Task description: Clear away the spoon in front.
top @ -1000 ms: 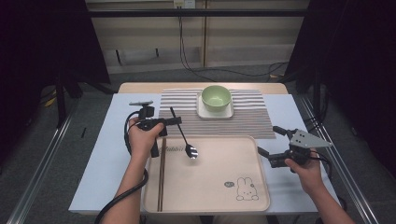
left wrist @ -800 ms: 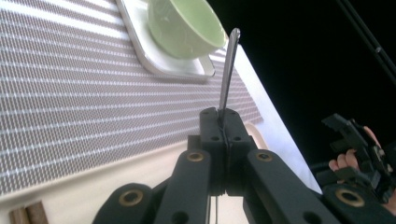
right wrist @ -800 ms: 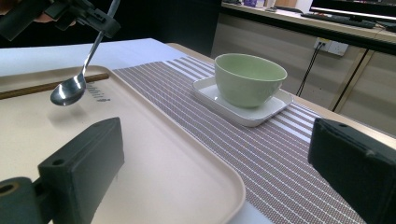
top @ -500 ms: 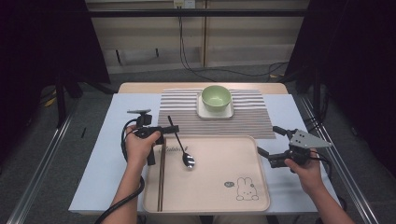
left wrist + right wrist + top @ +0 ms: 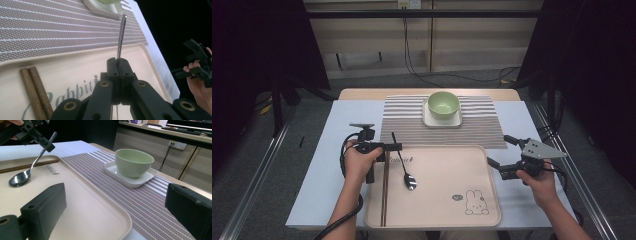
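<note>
My left gripper (image 5: 395,146) is shut on the handle of a metal spoon (image 5: 410,182) over the left part of the beige tray (image 5: 447,220). In the left gripper view the jaws (image 5: 118,67) pinch the handle (image 5: 121,32), which points toward the placemat. The spoon's bowl (image 5: 19,179) lies low on the tray or just above it. Two brown chopsticks (image 5: 384,192) lie along the tray's left side. My right gripper (image 5: 498,151) stands open at the tray's right edge with nothing between its fingers (image 5: 47,202).
A green bowl (image 5: 443,104) sits on a white square plate (image 5: 442,120) on the striped placemat (image 5: 477,130) behind the tray. A light blue cloth (image 5: 332,170) covers the table. A rabbit drawing (image 5: 474,202) marks the tray's near right corner.
My left gripper has drawn the spoon toward the person, and the spoon's bowl has come further onto the tray. The right gripper has stayed where it was.
</note>
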Available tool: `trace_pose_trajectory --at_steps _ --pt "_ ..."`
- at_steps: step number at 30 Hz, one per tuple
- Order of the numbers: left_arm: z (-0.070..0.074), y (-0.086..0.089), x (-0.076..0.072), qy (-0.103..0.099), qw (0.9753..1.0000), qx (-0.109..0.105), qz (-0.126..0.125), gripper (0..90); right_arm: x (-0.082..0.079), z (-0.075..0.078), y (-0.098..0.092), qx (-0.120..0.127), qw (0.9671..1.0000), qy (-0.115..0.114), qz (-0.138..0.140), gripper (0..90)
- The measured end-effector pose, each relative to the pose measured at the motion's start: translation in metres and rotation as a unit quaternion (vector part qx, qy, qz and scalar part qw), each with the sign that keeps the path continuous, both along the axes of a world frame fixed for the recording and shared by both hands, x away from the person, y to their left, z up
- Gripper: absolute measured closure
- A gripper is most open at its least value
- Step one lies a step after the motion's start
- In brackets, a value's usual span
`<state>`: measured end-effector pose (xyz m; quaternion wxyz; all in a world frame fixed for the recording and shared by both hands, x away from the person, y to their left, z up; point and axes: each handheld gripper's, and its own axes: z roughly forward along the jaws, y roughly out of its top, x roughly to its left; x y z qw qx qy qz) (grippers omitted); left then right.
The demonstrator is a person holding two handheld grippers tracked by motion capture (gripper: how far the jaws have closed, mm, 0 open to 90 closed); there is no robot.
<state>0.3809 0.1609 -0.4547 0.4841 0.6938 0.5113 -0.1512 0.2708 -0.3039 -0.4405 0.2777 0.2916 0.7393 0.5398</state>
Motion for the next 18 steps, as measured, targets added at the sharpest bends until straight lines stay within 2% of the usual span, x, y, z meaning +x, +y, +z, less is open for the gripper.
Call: trace_pose_trajectory --at_steps 7,9,13,18 --pt "-0.007 -0.011 -0.001 0.003 0.9997 0.019 -0.018 87.7 -0.001 0.000 0.000 0.001 1.0000 0.002 -0.002 3.1" --pt "-0.008 -0.012 -0.003 0.000 0.9991 0.030 -0.031 86.9 -0.001 0.001 0.000 0.003 1.0000 0.002 -0.003 3.1" --pt "-0.008 -0.012 -0.006 -0.008 0.9989 0.032 -0.034 86.4 0.000 0.000 0.000 0.000 1.0000 0.001 -0.001 3.1" --pt "-0.009 -0.010 -0.011 -0.008 0.9985 0.036 -0.040 86.0 0.000 0.001 0.000 0.003 1.0000 -0.001 -0.003 3.1"
